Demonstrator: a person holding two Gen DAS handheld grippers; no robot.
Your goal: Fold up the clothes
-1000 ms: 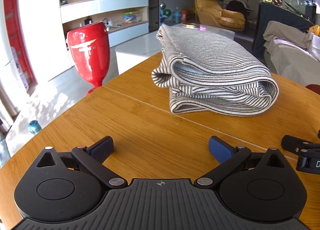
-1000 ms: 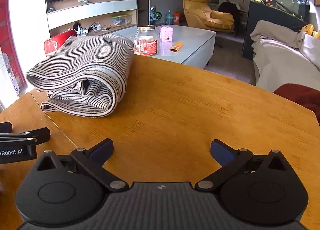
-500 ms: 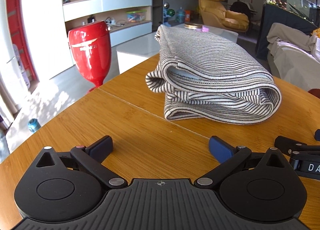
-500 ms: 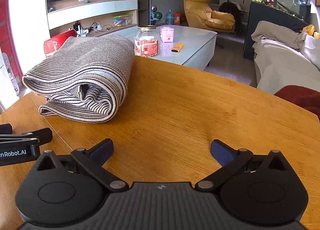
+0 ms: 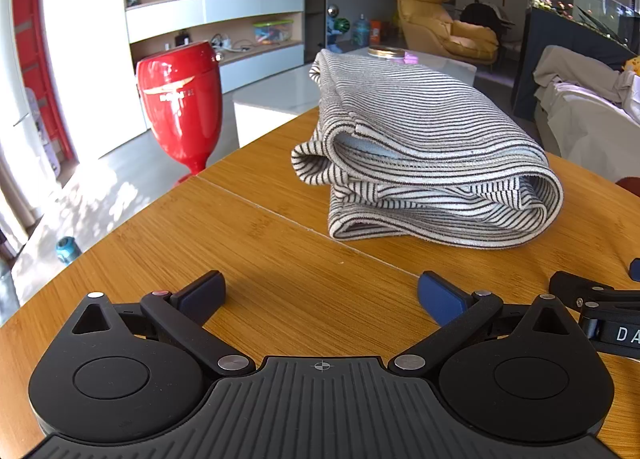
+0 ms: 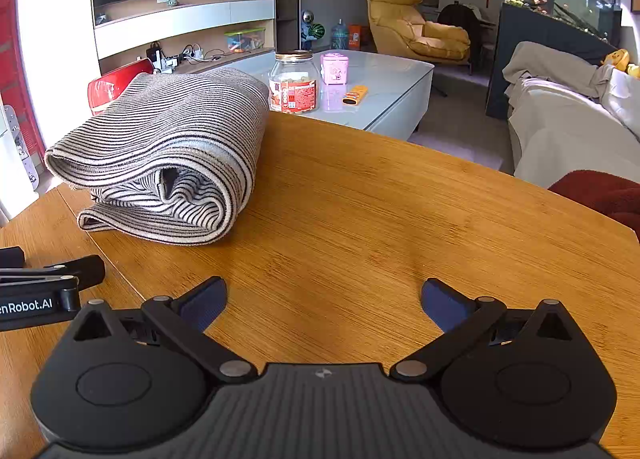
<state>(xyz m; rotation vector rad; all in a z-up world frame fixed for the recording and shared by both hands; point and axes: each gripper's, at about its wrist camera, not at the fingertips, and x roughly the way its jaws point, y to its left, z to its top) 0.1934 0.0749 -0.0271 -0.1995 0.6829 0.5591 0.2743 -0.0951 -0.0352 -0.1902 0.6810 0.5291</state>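
A black-and-white striped garment (image 5: 420, 155) lies folded in a thick bundle on the wooden table (image 5: 260, 259). It also shows in the right wrist view (image 6: 168, 155), at the left. My left gripper (image 5: 320, 293) is open and empty, low over the table, a short way in front of the bundle. My right gripper (image 6: 324, 301) is open and empty, over bare wood to the right of the bundle. Each gripper's edge shows in the other's view: the right gripper (image 5: 600, 311) and the left gripper (image 6: 40, 291).
A red vase-shaped stand (image 5: 180, 99) is on the floor beyond the table's left edge. A low glass coffee table (image 6: 380, 79) with a jar (image 6: 294, 81) stands behind. A covered sofa (image 6: 568, 123) and a dark red cushion (image 6: 600, 195) are at the right.
Both grippers have edged slightly forward toward the folded garment, which looks a little nearer and larger. Both stay open and the garment has not moved.
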